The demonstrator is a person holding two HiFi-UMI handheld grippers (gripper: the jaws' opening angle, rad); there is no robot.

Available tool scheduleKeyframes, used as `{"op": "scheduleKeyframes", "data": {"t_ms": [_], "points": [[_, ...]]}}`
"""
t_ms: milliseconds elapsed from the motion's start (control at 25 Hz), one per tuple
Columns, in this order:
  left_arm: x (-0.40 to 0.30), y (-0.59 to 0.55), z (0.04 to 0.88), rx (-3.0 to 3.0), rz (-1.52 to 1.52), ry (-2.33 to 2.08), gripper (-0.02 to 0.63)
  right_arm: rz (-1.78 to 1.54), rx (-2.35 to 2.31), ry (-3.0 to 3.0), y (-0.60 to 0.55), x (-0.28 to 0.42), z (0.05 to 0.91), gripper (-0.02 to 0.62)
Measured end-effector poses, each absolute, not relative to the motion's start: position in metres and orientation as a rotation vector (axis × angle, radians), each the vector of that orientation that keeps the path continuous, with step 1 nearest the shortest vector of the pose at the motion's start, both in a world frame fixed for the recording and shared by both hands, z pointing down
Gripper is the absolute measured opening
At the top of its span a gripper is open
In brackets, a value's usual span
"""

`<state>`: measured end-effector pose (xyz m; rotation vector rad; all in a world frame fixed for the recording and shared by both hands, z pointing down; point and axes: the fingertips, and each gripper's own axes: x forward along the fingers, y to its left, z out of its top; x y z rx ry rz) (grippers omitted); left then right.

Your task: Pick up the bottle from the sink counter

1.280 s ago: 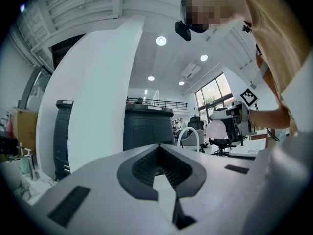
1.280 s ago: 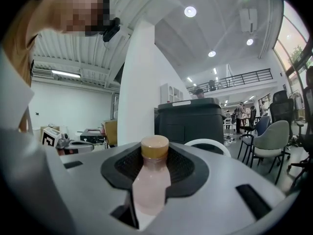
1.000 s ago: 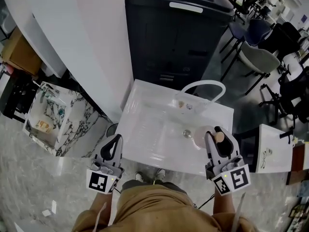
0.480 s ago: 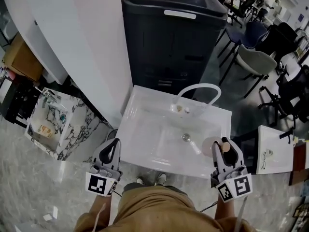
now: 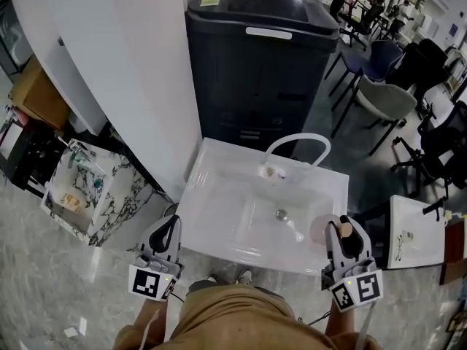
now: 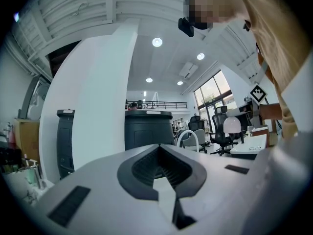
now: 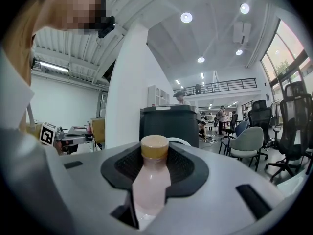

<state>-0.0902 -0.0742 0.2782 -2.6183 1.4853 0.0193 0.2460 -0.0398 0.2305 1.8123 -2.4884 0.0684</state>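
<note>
The right claw (image 5: 341, 230) clamps a tan-capped pink bottle (image 7: 151, 177) at the white sink's (image 5: 219, 195) corner; the left claw (image 5: 169, 228) is closed, empty.

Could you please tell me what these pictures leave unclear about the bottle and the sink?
Bottle: its base, right gripper view, hidden behind the right gripper's body.
Small things at the tap's foot on the sink: head view, too small to name.
The sink's basin: left gripper view, hidden behind the left gripper's body; only the tap's arch shows.
</note>
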Motion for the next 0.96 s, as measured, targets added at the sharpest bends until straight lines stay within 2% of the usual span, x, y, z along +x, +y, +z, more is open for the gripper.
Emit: {"op": "scheduleKeyframes", "data": {"t_ms": [960], "points": [[-0.102, -0.058, 0.283, -2.568, 0.015, 1.589, 0.000, 0.057, 1.720, -2.588, -0.057, 0.229, 0.227, 0.133]]}}
